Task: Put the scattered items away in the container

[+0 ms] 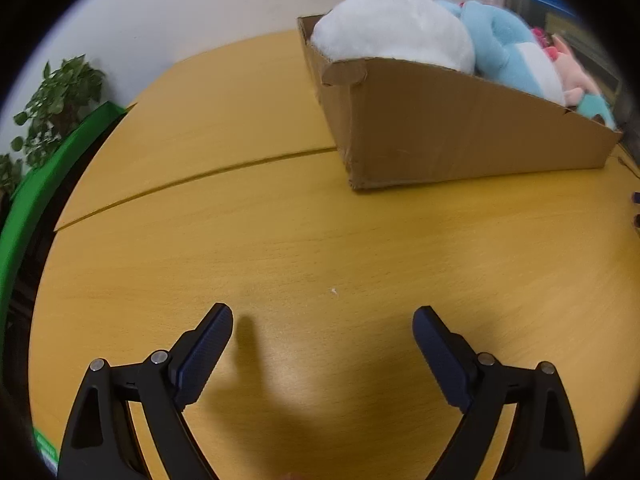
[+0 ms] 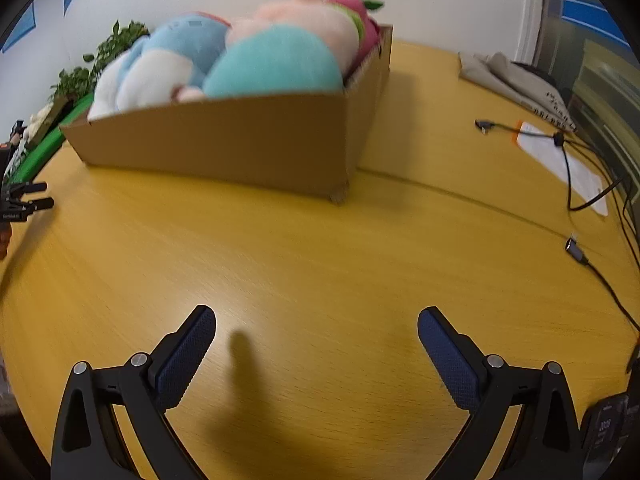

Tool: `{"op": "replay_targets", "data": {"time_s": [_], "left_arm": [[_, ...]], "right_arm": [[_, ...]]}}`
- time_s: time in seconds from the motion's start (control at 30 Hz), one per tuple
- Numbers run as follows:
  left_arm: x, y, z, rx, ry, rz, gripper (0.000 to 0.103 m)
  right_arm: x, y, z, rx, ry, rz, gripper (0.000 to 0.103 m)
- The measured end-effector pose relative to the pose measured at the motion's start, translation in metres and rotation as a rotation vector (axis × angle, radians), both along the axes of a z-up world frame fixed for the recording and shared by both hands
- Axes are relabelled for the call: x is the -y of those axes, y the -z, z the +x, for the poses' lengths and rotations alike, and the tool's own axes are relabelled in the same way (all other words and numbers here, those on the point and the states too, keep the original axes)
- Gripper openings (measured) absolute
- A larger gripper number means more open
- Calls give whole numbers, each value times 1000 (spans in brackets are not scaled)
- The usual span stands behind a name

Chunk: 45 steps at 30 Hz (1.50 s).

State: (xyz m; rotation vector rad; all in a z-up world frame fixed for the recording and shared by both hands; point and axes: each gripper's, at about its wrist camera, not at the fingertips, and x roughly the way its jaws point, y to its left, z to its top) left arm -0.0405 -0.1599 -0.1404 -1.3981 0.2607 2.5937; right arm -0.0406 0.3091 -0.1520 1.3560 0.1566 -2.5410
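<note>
A cardboard box (image 1: 460,136) stands on the yellow wooden table (image 1: 280,248), far right in the left wrist view. It holds a white plush (image 1: 392,28), a light blue plush (image 1: 508,52) and a pink plush (image 1: 572,72). In the right wrist view the box (image 2: 240,140) stands ahead at the upper left, with a turquoise plush (image 2: 276,64), a blue and white plush (image 2: 164,64) and a pink plush (image 2: 316,16) in it. My left gripper (image 1: 322,320) is open and empty above the bare table. My right gripper (image 2: 317,322) is open and empty, short of the box.
A green board (image 1: 44,184) and a leafy plant (image 1: 60,100) stand beyond the table's left edge. In the right wrist view, black cables (image 2: 576,168), a white paper (image 2: 560,160) and a grey cloth (image 2: 512,76) lie at the right. The left gripper (image 2: 28,200) shows at the left edge.
</note>
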Motion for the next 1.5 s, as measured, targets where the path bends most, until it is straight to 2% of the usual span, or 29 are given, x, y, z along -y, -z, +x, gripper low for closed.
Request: {"op": "replay_targets", "data": {"time_s": [0.07, 0.1, 0.13, 0.27, 0.53, 0.7, 0.97, 1.17, 1.5], "left_arm": [[7, 4, -1, 12, 34, 33, 93], [10, 6, -3, 17, 51, 48, 102], [13, 9, -5, 16, 61, 51, 103], [22, 15, -8, -33, 101, 81, 103], [34, 23, -25, -23, 204, 80, 103], [45, 28, -38, -19, 234, 79, 103], [28, 31, -49, -18, 212, 75, 103], [35, 35, -34, -23, 213, 77, 103], [34, 38, -29, -25, 213, 77, 103]], "right_arm": [[-1, 5, 2, -14, -38, 31, 103], [0, 6, 2, -19, -55, 34, 103], [-1, 6, 2, -20, -70, 33, 103], [-7, 9, 3, -52, -132, 24, 103], [-22, 4, 1, -49, -232, 24, 103], [-32, 3, 1, -48, -279, 23, 103], [-27, 3, 4, -51, -324, 23, 103], [-24, 4, 0, -51, -325, 20, 103], [-24, 5, -10, -53, -331, 22, 103]]}}
